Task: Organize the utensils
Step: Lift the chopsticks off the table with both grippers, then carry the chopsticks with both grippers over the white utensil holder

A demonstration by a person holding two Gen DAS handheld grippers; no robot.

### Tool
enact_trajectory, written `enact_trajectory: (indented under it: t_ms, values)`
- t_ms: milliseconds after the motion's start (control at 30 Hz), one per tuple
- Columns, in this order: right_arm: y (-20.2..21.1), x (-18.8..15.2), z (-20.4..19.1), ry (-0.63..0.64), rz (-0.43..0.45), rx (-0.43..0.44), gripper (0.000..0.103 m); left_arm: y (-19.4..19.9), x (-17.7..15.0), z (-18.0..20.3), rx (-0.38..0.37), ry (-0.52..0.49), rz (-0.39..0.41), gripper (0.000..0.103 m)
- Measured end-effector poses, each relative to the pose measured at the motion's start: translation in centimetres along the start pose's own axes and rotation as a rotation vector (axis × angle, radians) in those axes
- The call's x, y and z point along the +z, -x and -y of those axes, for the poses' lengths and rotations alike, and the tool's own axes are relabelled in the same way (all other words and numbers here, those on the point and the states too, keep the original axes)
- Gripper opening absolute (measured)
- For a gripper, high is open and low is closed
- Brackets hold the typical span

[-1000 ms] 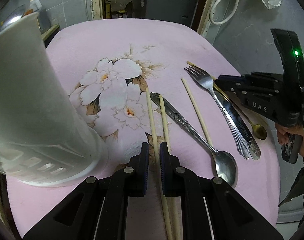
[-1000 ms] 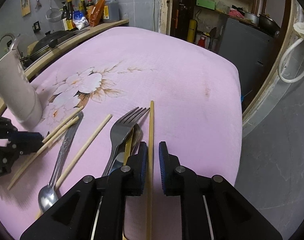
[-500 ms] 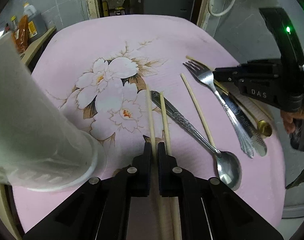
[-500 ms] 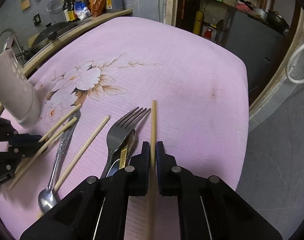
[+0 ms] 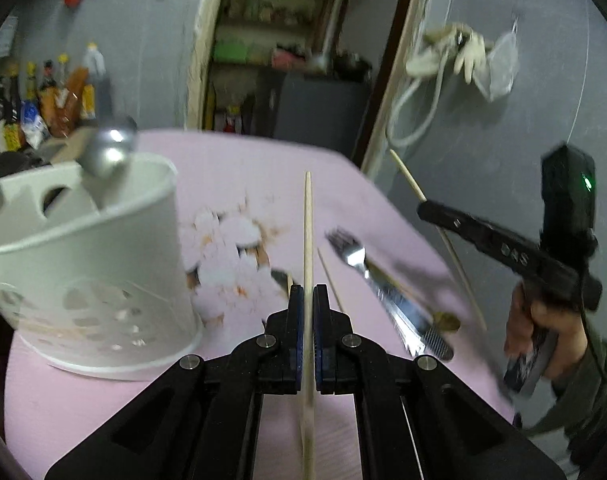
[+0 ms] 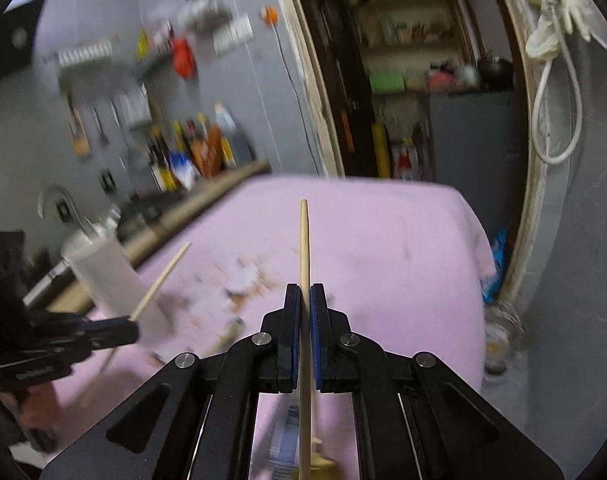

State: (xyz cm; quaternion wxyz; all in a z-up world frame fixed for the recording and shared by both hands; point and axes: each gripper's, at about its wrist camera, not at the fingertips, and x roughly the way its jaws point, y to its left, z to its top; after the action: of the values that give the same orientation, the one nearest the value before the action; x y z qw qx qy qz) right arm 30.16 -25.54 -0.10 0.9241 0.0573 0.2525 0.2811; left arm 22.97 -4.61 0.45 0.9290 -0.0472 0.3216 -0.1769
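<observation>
My left gripper [image 5: 308,294] is shut on a wooden chopstick [image 5: 308,224], lifted off the pink floral cloth [image 5: 239,168] and pointing forward. The white perforated utensil holder [image 5: 87,264] stands just left of it with metal handles in it. My right gripper [image 6: 304,294] is shut on another chopstick [image 6: 304,240], also raised; it shows in the left wrist view [image 5: 421,202] at the right. The left gripper and its chopstick show in the right wrist view [image 6: 135,326]. A fork [image 5: 353,250], a chopstick [image 5: 329,280] and other cutlery lie on the cloth.
A counter with bottles [image 5: 43,100] runs along the left behind the table. A doorway with shelves [image 5: 295,60] is at the back. A hose and gloves [image 5: 451,48] hang on the grey wall at right. The table's right edge [image 5: 387,200] is near.
Both grippers have lifted and tilted up, each raising its chopstick off the cloth. The holder is now lower and left in the left wrist view.
</observation>
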Motion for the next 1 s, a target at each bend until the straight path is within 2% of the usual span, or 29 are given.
enact_trajectory:
  t_ms: [133, 300, 467, 700, 1000]
  values:
    - [2.1, 0.6, -2.7, 0.037, 0.148, 0.043, 0.003, 1.9, 0.9, 0.4, 0.035, -0.003, 0.145, 0.002]
    - [3.8, 1.9, -7.0, 0.107, 0.287, 0.077, 0.003, 5.1, 2.8, -0.1, 0.054, 0.015, 0.280, 0.003]
    - [3.8, 4.5, -11.5, 0.122, 0.404, 0.165, 0.003, 8.9, 5.9, -1.8, 0.059, 0.043, 0.412, 0.003]
    - [1.2, 7.3, -16.1, 0.073, 0.505, 0.254, 0.003, 11.9, 9.1, -8.0, 0.058, 0.130, 0.491, 0.003]
    - [-2.5, 7.8, -18.6, -0.012, 0.618, 0.270, 0.003, 14.2, 8.4, -14.5, 0.157, 0.214, 0.661, 0.003]
